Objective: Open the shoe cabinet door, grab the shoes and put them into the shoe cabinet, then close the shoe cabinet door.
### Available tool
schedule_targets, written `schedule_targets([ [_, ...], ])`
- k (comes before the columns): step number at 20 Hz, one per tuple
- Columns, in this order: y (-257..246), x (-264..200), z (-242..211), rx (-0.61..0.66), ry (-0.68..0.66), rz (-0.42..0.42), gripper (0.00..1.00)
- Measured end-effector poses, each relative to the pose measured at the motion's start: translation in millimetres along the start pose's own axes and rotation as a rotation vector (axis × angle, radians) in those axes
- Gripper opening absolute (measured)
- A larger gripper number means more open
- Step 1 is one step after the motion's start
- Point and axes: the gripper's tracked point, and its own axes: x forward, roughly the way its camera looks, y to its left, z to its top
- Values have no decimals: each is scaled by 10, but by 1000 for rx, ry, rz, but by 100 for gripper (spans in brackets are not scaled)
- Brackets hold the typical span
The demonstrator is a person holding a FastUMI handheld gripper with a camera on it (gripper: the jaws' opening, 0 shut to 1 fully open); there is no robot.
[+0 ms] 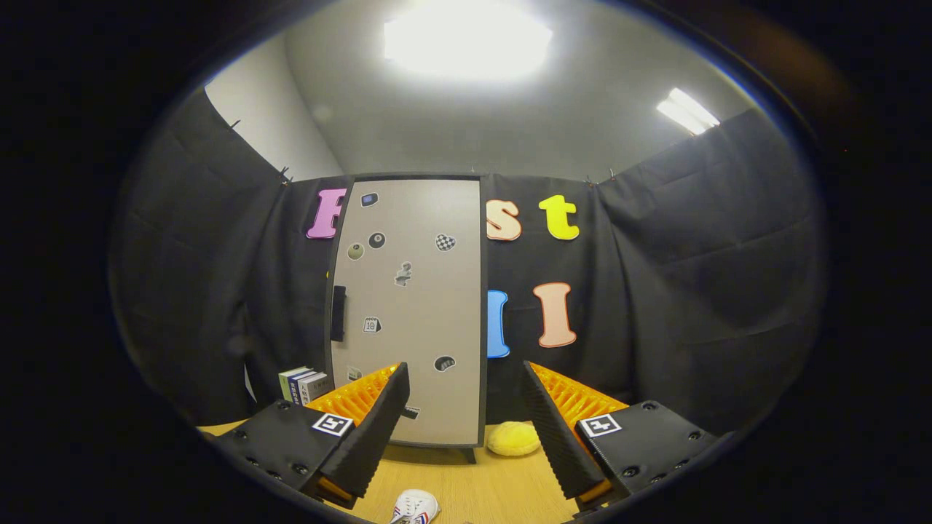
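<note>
The hand-held gripper (466, 429) hangs above the table (473, 487) with its fingers (378, 429) spread wide apart and nothing between them. It points straight at the cabinet (419, 306) ahead.

Just below the gap, closer to the left finger, a white shoe (415, 507) lies on the table; only its toe end is in view, with a touch of red and blue on its side. It lies apart from both fingers and well short of the cabinet.

Beyond the fingertips, between them, a yellow soft lump (513, 439) rests on the table, just beside the cabinet's right bottom corner. Whether the two touch cannot be told.

The cabinet stands upright at the back of the table against the black cloth wall (692, 291). Its pale door is shut, framed by a dark edge. A dark handle (338, 313) sits on the door's left edge at about mid-height, and several small stickers (403, 274) are scattered over the door's face.

To the left of the cabinet, beyond the left finger, a few books (302, 383) stand upright side by side, near the cabinet's lower left corner
</note>
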Motion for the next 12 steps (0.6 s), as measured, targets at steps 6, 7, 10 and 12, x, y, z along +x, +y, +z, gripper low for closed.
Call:
schedule_targets([
  [6, 281, 269, 47, 29, -16, 65, 97],
  [7, 358, 336, 76, 35, -23, 79, 97],
  [10, 594, 554, 181, 54, -51, 125, 97],
  [12, 787, 713, 253, 59, -72, 160, 97],
])
